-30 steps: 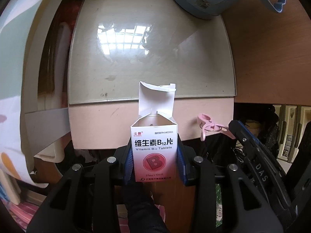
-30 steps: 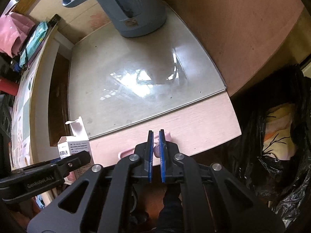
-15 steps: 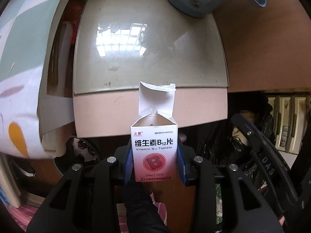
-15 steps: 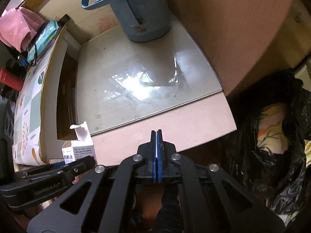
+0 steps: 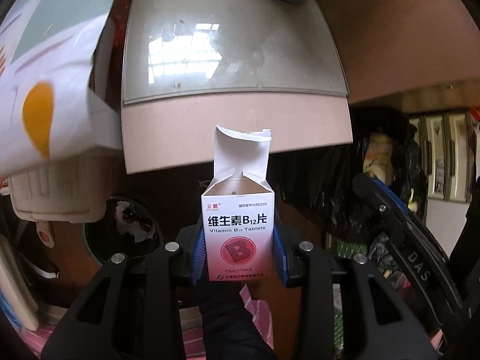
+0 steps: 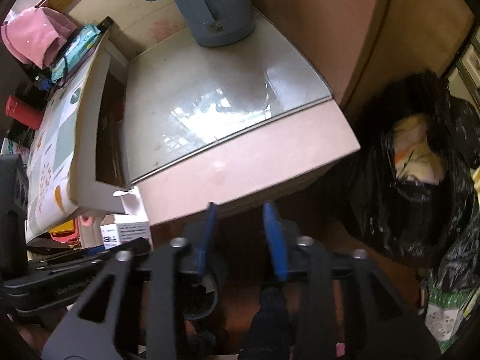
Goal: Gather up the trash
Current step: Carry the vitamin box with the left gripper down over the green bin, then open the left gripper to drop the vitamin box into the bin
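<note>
Left wrist view: the left hand-held gripper (image 5: 238,253) grasps an upright vitamin box (image 5: 238,234) (top flap open) between its blue pads, just off the counter's (image 5: 210,126) near edge. A black trash bag (image 5: 384,162) sits beyond the counter's right corner.

Right wrist view: the right hand-held gripper (image 6: 241,237) is opening, nothing between its jaws. A blue basket (image 6: 213,6) stands at the counter's far edge.

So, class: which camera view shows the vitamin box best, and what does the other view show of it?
The left wrist view: the vitamin box sits centred, front label readable and top flap open, clamped between the left hand-held gripper's pads. The right wrist view shows only a side of it at lower left, partly hidden behind that gripper.
</note>
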Available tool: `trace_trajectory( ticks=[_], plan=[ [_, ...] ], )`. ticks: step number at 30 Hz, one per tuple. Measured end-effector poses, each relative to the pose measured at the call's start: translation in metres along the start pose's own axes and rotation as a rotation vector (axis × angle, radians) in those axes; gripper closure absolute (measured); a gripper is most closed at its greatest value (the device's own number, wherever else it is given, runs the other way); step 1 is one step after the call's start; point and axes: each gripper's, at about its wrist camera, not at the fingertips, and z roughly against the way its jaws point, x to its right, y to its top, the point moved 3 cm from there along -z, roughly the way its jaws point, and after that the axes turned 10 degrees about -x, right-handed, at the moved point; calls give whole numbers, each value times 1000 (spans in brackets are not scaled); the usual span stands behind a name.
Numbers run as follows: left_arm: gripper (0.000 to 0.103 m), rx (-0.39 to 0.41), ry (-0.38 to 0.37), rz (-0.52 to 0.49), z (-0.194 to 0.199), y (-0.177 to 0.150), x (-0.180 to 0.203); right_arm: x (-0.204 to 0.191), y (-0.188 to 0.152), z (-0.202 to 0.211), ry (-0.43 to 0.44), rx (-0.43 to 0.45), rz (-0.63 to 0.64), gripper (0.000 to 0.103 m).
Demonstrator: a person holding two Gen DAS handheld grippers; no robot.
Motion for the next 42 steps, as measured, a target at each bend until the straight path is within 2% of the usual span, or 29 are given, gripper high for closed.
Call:
trace_trajectory(
  ticks=[11,18,23,28,33,42],
  plan=[
    [66,-20,26,-152,-1,-73,-23,-27,-98,8,-21,42,-104,49],
    [66,-34,47,-213,-13,-117,-42,-39,-157,4,-31,43,-126,46],
    [66,-52,48,-144,-27,-145,-74,-51,-185,-15,-18,-4,-90,46],
    [66,-67,45,-56,-46,-165,-107,-66,-198,-35,-1,-51,-33,45],
    [66,-74,58,18,-66,-183,-142,-84,-215,-56,7,-92,42,40],
    [66,-62,93,130,-81,-199,-204,-113,-240,-85,17,-145,119,37]
  ],
)
